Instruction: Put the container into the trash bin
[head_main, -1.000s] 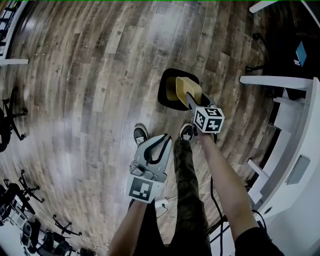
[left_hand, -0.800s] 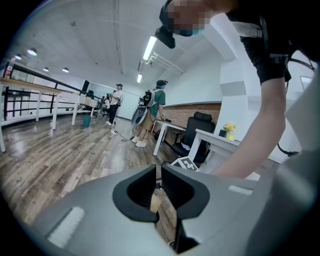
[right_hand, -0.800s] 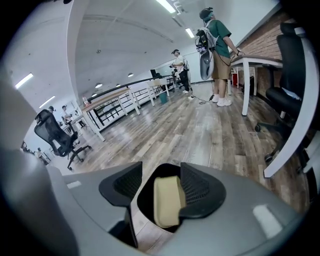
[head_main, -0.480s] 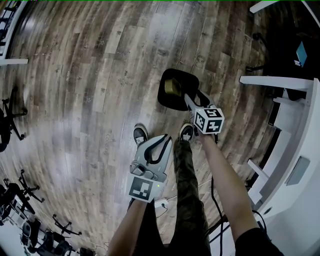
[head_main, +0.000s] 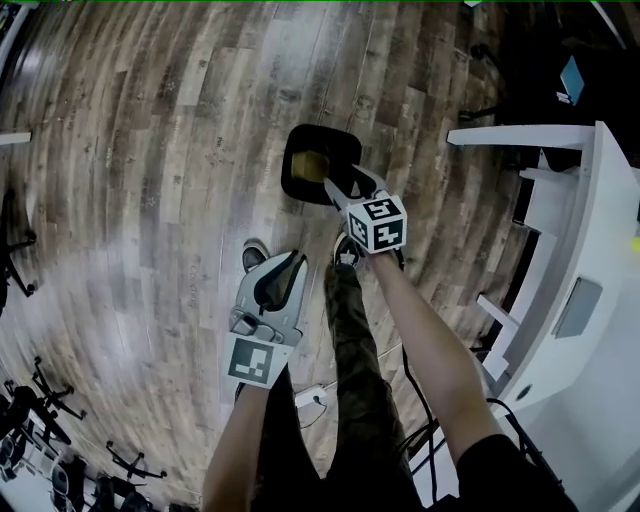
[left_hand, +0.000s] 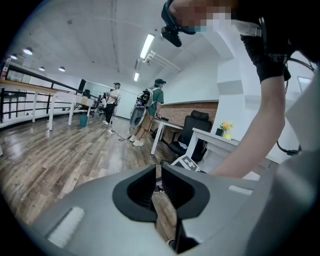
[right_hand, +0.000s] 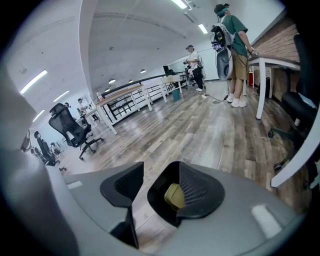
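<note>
A black trash bin stands on the wood floor in front of the person's shoes. A yellowish container lies inside it. My right gripper hovers over the bin's near rim, open, with nothing between its jaws. In the right gripper view the container shows down in the bin, seen through the gap of the right gripper. My left gripper hangs lower left of the bin above the floor, shut and empty. In its own view the left gripper shows only a thin slit.
White desks stand close on the right, with a cable on the floor beside the person's legs. Office chairs are at the lower left. Other people stand far off by desks.
The container was between the right gripper's jaws a second ago; it has left them and now lies in the bin. The right gripper has drawn back slightly. The left gripper stayed put.
</note>
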